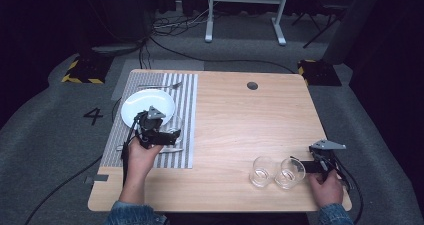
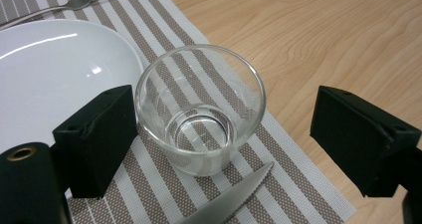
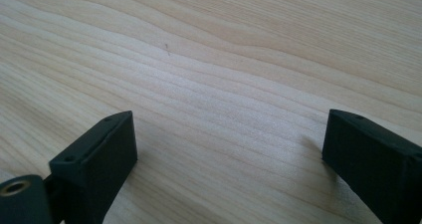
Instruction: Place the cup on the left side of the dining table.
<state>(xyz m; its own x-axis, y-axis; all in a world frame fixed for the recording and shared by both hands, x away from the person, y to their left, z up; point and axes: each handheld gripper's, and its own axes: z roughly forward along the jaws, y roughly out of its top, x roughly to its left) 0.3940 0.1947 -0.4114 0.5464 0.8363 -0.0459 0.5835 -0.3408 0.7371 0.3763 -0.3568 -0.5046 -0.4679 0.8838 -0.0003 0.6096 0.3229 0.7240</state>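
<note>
1. Between the spread jaws of the left gripper (image 2: 224,139), a clear round drinking glass (image 2: 200,109) is seen upright on the striped woven placemat (image 2: 293,179), freed from any pinch; it appears set down as part of a place setting.
2. Beside it, a white round plate (image 2: 54,69), a serrated metal knife (image 2: 234,196) and a metal fork (image 2: 69,2) are laid.
3. Over the bare wooden worktop (image 3: 224,59), the right gripper (image 3: 229,149) is held with jaws apart and empty.
</note>
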